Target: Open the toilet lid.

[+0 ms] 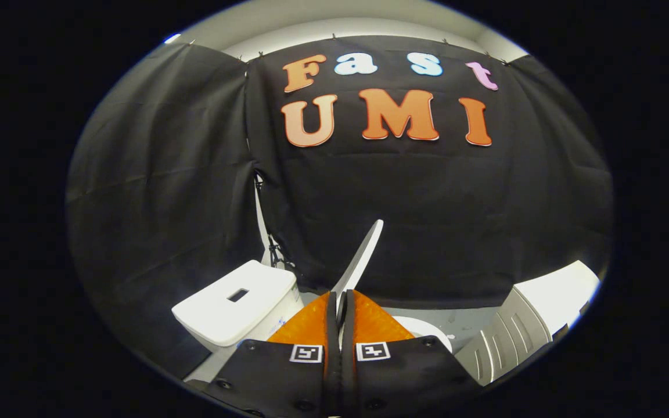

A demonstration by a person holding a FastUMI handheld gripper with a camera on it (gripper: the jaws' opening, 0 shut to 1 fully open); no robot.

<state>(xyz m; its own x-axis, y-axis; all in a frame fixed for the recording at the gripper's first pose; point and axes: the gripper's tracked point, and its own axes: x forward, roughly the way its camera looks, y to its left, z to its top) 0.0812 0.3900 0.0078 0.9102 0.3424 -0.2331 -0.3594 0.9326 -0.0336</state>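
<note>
My gripper has its jaws drawn almost together, with only a thin slot between them, and the edge of the toilet lid sits in that slot. Both fingers appear to press on it, one on each face, so I read this as a pinch on the lid's rim. The lid rises from between the fingertips as a slim pale blade, seen edge-on and tilted up towards the black cloth wall beyond. It looks lifted well off the bowl, though not yet resting back.

To the left of the fingers and a little ahead stands the toilet tank, white, with a dark rectangular flush button in its top. Just past the right finger I see a pale curve of the bowl or seat. Farther right is a ribbed grey and white unit that I cannot identify.

My worry is the hold. The pinch is narrow and near the lid's edge, so as the lid swings on its hinge it could twist out of the fingers and slam down. If I drive too far, the lid may knock hard against the tank. Pulling sideways would strain the hinge.
</note>
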